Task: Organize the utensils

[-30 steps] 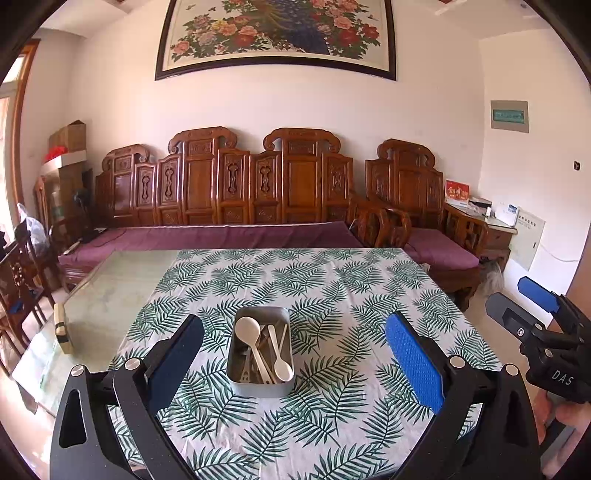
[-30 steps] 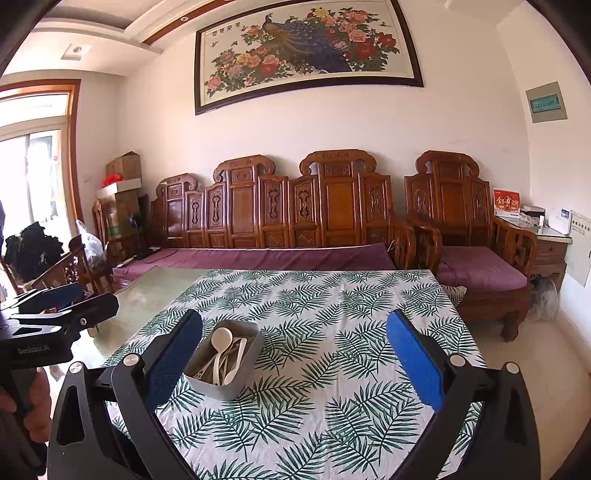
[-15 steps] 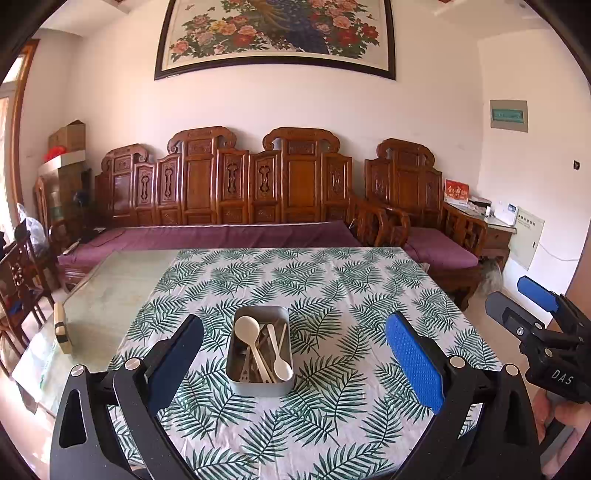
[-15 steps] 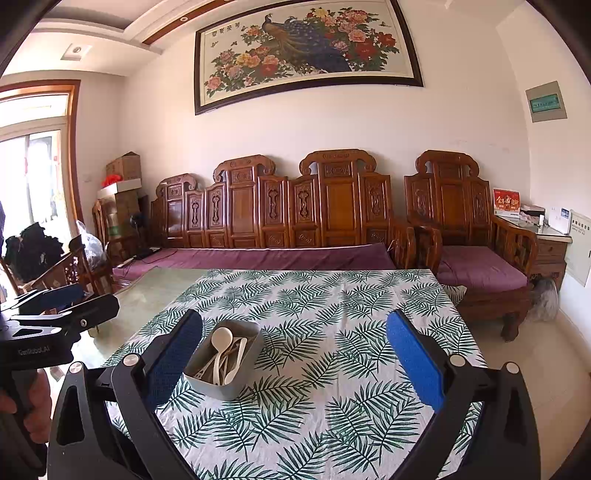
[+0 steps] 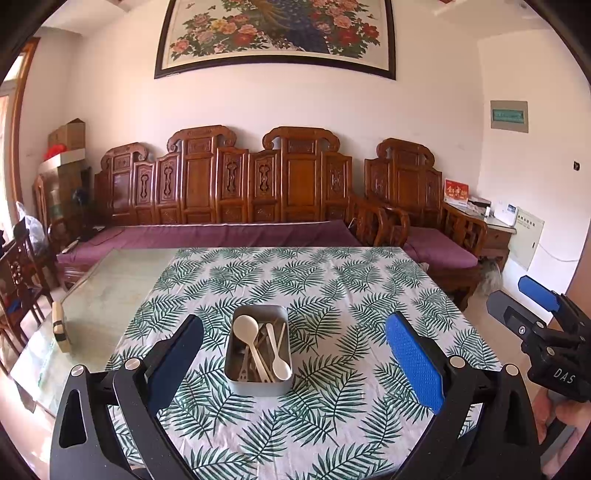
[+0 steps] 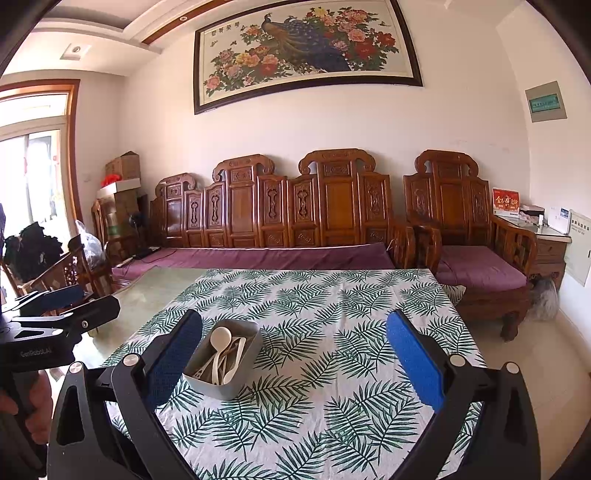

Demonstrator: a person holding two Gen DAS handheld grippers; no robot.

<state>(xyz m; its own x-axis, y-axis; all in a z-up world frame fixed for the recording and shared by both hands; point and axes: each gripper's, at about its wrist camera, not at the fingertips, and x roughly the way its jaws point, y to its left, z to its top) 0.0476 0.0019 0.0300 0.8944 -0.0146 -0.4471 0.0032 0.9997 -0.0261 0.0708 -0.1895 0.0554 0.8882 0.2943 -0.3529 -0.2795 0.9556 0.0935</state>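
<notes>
Room: a sitting room is shown, with a carved wooden bench (image 5: 229, 192) along the far wall under a peony painting (image 5: 280, 33).
Surface: a glass-topped table (image 5: 107, 291) is seen, most of it covered by a palm-leaf cloth (image 5: 332, 288).
Far left: a small pale block (image 5: 59, 326) is seen lying on the bare glass, well apart from the rest.
Left gripper (image 5: 293, 356): it is held wide open and empty, low above the near edge, its fingers to either side of the tin in its own view.
Tin (image 5: 258, 384): a grey metal tin is set on the cloth near the middle, holding the utensils.
Utensils: a pale spoon (image 5: 251, 341), a smaller spoon (image 5: 277, 356) and thinner pieces are heaped together; the pieces beneath cannot be told apart.
Handling: the spoons are judged light, stiff and smooth, likely to slip; a handle mid-length is the suggested hold. The tin's thin rim could be pinched.
Right gripper (image 6: 293, 356): it too is spread wide and holds nothing, with the tin near its left finger.
</notes>
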